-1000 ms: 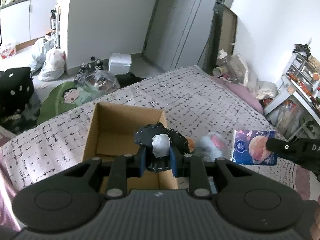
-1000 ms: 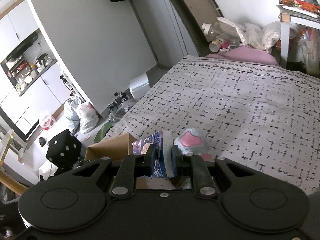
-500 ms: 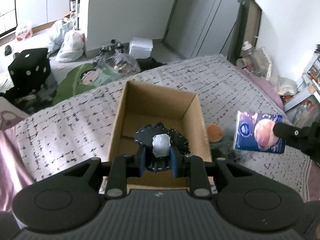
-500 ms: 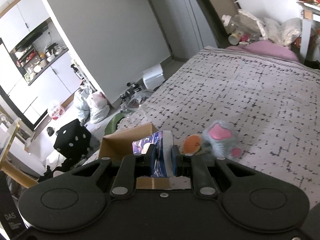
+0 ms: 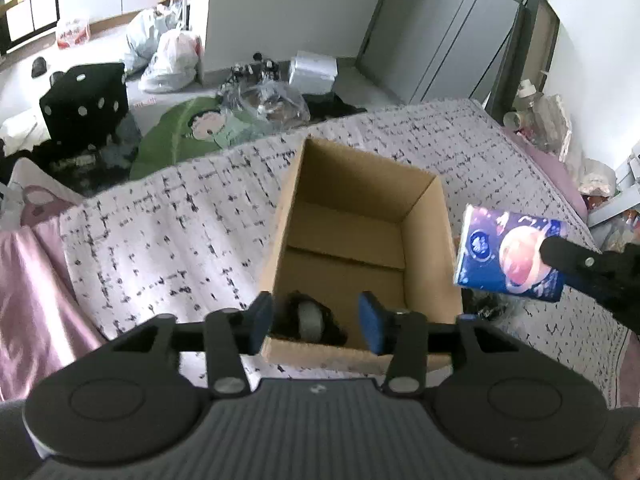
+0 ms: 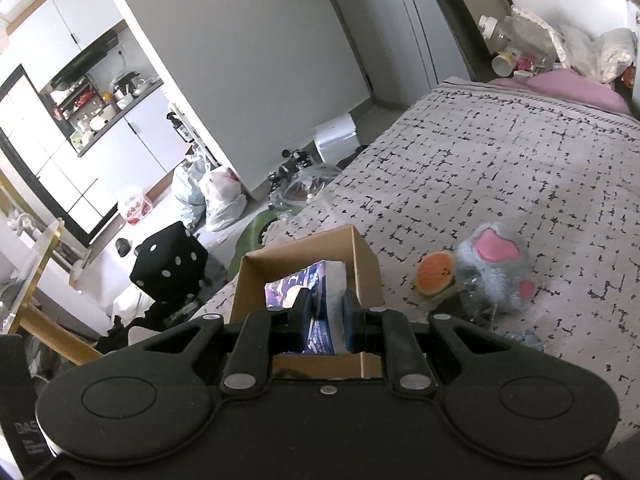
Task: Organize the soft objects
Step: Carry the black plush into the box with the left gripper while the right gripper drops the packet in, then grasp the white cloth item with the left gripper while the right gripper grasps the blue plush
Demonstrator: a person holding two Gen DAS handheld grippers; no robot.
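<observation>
The left tool [image 5: 316, 322] hangs over the near end of the cardboard box [image 5: 424, 280], its jaws having just been opening; the blue pads now stand apart with a gap on each side of the dark soft toy [image 5: 308, 322], which sits low inside the box against the near wall, a pale patch showing on it, no longer pinched. The right tool [image 6: 325, 320] is closed tight on a tissue pack [image 6: 326, 300], a blue printed packet gripped across its narrow width so that the wrapper bulges slightly above the pads; in the left wrist view the same pack floats just beside the right wall of the box, outside it and above the bedspread [image 5: 180, 240]. The pack looks light and squashy with a slick plastic skin, so a hold across the middle of its thin side, as now, seems safest; a grip near a corner would likely let it slide or twist. Further out on the bed, well apart from the box, lie a grey plush paw [image 6: 494, 268] with pink pads and, touching it, a small orange plush fruit [image 6: 434, 278]. Both look fluffy, light and easily squeezed, best taken by the bulk of the body rather than a loose edge. By my reading the dark toy is delivered, the pack goes in next, and the two plush pieces remain.
</observation>
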